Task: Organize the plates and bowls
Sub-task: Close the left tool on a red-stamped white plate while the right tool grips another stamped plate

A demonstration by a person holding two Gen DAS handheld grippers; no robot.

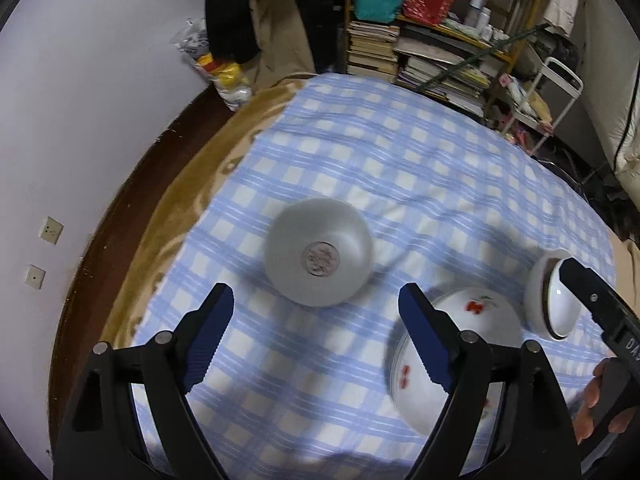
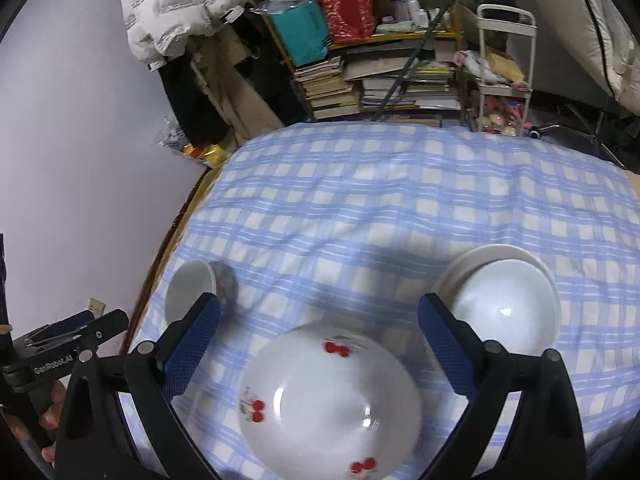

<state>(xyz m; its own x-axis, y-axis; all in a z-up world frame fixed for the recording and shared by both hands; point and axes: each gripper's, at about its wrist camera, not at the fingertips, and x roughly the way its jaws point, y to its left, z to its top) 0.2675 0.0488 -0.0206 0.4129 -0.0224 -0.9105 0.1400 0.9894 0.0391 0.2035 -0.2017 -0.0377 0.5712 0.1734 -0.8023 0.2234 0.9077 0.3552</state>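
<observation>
A white bowl (image 1: 318, 252) with a round mark inside sits on the blue checked cloth (image 1: 360, 160), just ahead of my open, empty left gripper (image 1: 316, 308). The same bowl shows at the left of the right wrist view (image 2: 190, 288). A white dish with red cherries (image 2: 332, 404) lies under my open, empty right gripper (image 2: 318, 322); it also shows in the left wrist view (image 1: 476, 320). A white bowl resting in another dish (image 2: 506, 304) stands to the right; it also shows in the left wrist view (image 1: 554, 300).
The cloth (image 2: 400, 200) covers a table near a white wall (image 1: 80, 120). A yellow shelf with stacked books and bags (image 1: 420, 40) stands behind the table. A white cart (image 2: 506, 60) is at the back right. The other gripper's body (image 2: 60, 344) shows at the left.
</observation>
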